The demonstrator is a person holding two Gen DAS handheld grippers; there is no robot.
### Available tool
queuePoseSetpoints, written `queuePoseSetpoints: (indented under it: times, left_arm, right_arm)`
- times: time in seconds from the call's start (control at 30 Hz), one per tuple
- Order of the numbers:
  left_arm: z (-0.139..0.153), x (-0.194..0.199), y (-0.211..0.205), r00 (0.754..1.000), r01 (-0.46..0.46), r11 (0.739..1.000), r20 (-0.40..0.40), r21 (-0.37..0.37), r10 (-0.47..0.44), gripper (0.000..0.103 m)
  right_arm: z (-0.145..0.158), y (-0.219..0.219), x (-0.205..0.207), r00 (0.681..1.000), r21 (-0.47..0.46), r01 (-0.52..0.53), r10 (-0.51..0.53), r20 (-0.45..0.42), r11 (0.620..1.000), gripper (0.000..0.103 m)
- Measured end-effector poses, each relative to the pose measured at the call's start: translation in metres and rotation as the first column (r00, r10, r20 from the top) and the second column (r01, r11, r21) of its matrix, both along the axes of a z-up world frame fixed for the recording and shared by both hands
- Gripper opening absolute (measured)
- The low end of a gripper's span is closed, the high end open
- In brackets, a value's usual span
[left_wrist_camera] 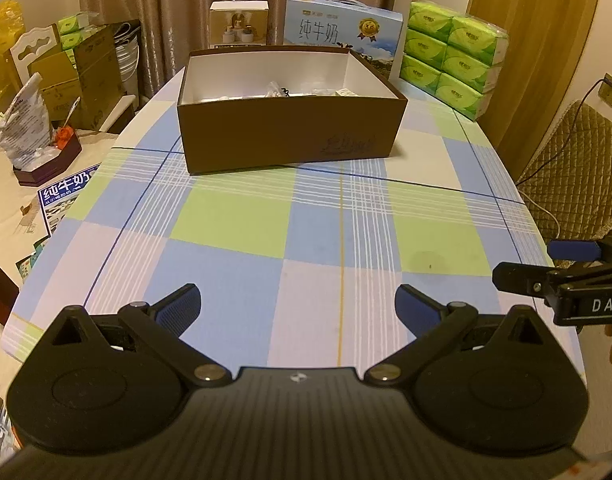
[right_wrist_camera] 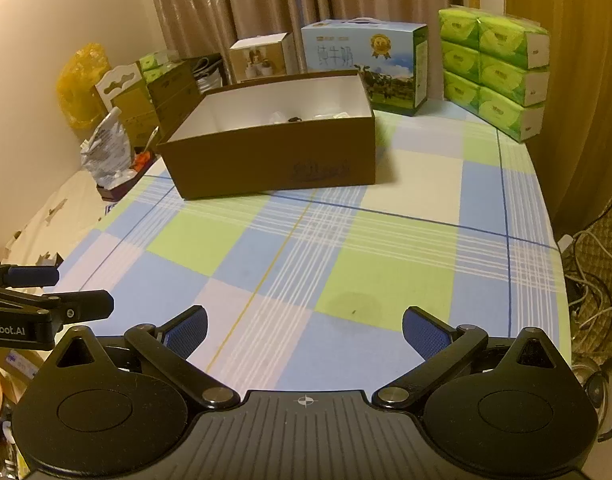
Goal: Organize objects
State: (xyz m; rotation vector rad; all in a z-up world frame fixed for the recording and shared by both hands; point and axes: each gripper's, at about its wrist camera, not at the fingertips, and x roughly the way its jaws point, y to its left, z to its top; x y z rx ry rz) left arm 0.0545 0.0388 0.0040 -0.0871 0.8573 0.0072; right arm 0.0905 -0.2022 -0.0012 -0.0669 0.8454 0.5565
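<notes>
Only the left wrist view shows a wall socket point(left_wrist_camera: 611, 87) beyond the brown box point(left_wrist_camera: 291, 136)

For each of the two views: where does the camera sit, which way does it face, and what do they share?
Left wrist: on the left gripper, facing across the checked tablecloth to the brown box; right gripper at right edge.
Right wrist: on the right gripper, same direction; left gripper at left edge.
Shared: box, milk carton, green tissue packs.

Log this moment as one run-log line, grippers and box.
left gripper: open, empty | right gripper: open, empty | brown box: lid off, small items inside | checked tablecloth: bare before box
</notes>
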Motion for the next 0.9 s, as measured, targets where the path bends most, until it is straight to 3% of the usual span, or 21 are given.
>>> queuePoseSetpoints:
  times: [0.9]
  left_arm:
    - [-0.006,0.016,0.0,1.0,-0.005,1.0,-0.019,0.021,0.006,0.102]
  right_arm:
    - [-0.006,0.0,0.014,1.0,-0.002,0.004,-0.004,-0.023,1.0,0.101]
